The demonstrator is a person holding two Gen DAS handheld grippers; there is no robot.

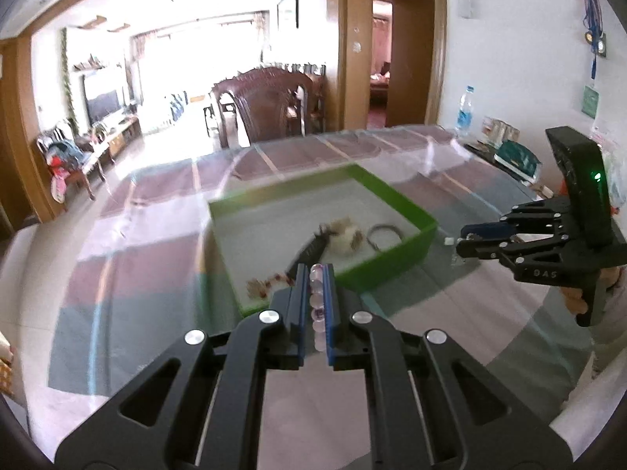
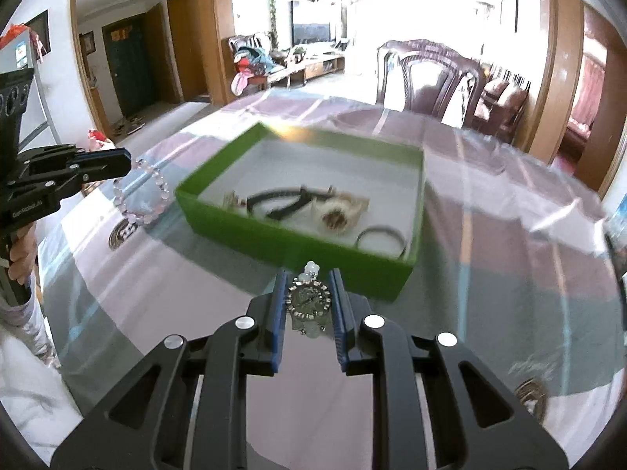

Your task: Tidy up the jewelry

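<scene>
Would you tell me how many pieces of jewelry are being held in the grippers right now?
2. A pink bead bracelet hangs from the left gripper, left of the green box. A round silver piece sits in the right gripper, before the box.

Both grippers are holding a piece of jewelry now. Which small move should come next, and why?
Probably carry the left gripper forward over the green box, then open. It is shut on the pink bead bracelet, which hangs outside the box's near wall. The right gripper, shut on a silver pendant, is also short of the box.
</scene>
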